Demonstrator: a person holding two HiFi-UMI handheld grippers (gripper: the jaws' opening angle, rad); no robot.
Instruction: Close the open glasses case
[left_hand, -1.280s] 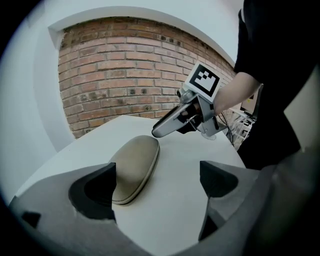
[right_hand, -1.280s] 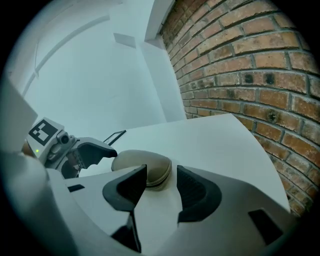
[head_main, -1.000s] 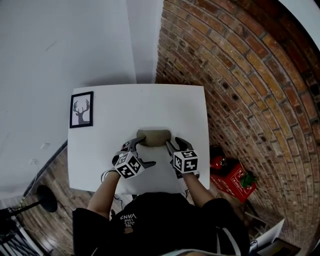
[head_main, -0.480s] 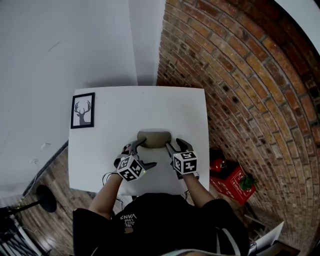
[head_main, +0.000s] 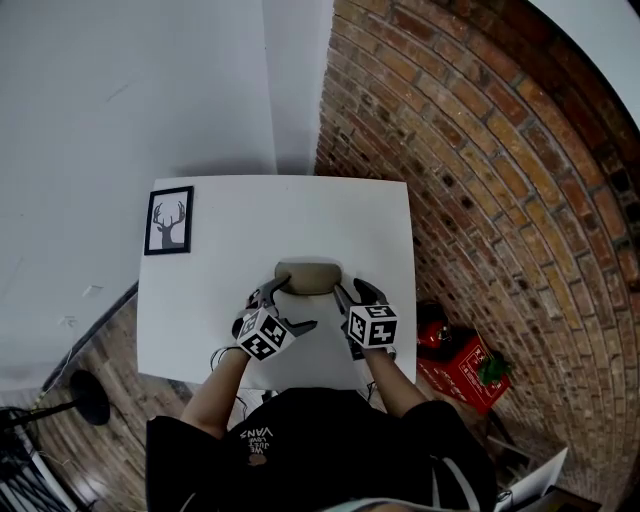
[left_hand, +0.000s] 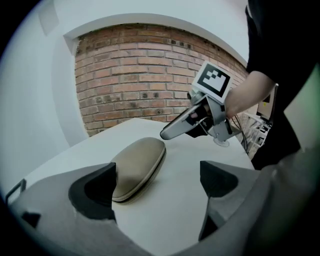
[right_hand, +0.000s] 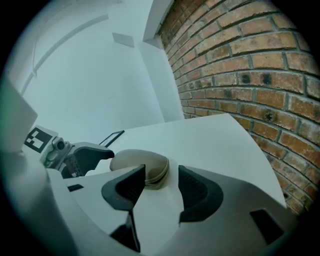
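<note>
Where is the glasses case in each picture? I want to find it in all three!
Head view: glasses case near the middle of the white table.
Left gripper view: glasses case low, left of centre, beside the left-hand jaw.
Right gripper view: glasses case just below centre, beyond the jaws.
Shared landmark: the brick wall next to the table.

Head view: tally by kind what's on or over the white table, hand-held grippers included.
Beige oval fabric glasses case: 1
Black-framed deer picture: 1
Hand-held grippers: 2 (left hand-held gripper; right hand-held gripper, whose jaws have just been opening, with the case's end showing between them but not pressed)
Total: 4
</note>
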